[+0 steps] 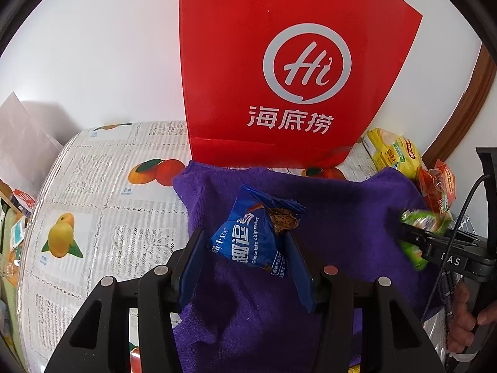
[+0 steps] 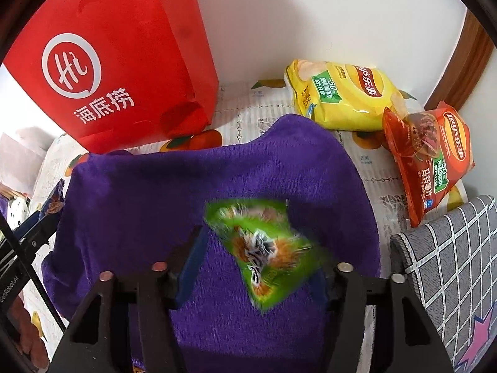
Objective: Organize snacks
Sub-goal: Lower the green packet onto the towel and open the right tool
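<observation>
A blue chocolate chip cookie packet (image 1: 254,233) lies on a purple towel (image 1: 326,211), between the fingers of my left gripper (image 1: 245,245), whose jaws stand wide apart around it. A green snack packet (image 2: 264,248), blurred, sits between the fingers of my right gripper (image 2: 261,248), over the towel (image 2: 186,180); the jaws are wide apart. In the left wrist view the right gripper (image 1: 413,236) shows at the right with the green packet (image 1: 425,220). A tall red paper bag (image 1: 279,71) stands behind the towel; it also shows in the right wrist view (image 2: 124,62).
A yellow chip bag (image 2: 344,96) and an orange chip bag (image 2: 431,155) lie at the back right by the white wall. A grey checked cushion (image 2: 447,264) is at the right. The table has a fruit-print cloth (image 1: 102,202).
</observation>
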`<state>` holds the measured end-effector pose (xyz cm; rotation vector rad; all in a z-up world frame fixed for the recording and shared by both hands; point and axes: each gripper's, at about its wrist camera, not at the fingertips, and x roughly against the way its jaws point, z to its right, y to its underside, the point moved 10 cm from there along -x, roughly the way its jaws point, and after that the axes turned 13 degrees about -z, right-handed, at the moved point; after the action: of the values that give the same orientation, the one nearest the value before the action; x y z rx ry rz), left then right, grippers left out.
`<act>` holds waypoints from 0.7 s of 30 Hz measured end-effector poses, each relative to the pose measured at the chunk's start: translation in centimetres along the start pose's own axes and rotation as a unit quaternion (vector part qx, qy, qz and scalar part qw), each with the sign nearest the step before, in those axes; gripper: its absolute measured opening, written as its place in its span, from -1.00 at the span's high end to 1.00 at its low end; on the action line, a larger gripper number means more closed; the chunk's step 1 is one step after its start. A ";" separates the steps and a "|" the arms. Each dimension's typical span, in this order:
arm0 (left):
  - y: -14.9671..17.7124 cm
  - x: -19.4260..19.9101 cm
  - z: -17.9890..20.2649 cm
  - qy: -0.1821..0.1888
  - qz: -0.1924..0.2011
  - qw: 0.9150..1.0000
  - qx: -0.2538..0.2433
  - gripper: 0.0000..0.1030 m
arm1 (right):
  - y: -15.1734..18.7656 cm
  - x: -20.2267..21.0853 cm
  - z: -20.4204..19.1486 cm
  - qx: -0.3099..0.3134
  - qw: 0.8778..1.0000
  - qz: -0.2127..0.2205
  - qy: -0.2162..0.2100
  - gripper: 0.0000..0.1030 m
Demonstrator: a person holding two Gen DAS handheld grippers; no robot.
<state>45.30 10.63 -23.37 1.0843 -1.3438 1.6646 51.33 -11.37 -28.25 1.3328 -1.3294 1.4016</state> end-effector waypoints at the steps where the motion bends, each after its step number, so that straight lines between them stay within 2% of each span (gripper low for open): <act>1: 0.0 -0.1 0.0 -0.001 -0.001 1.000 -0.001 0.03 | 0.0 0.2 -0.1 0.002 1.000 0.002 0.001 -0.32; 10: 0.2 -0.6 0.3 -0.005 -0.009 1.000 -0.005 0.03 | -0.2 3.1 -0.4 0.005 1.000 0.030 -0.008 -0.35; 21: 0.9 -1.6 1.2 -0.006 -0.027 0.999 -0.020 0.03 | -0.8 6.2 1.0 -0.027 0.997 0.066 -0.029 -0.36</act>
<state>45.30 9.20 -25.06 1.1004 -1.3386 1.5865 51.30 -13.00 -22.19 1.2796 -1.5070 1.4134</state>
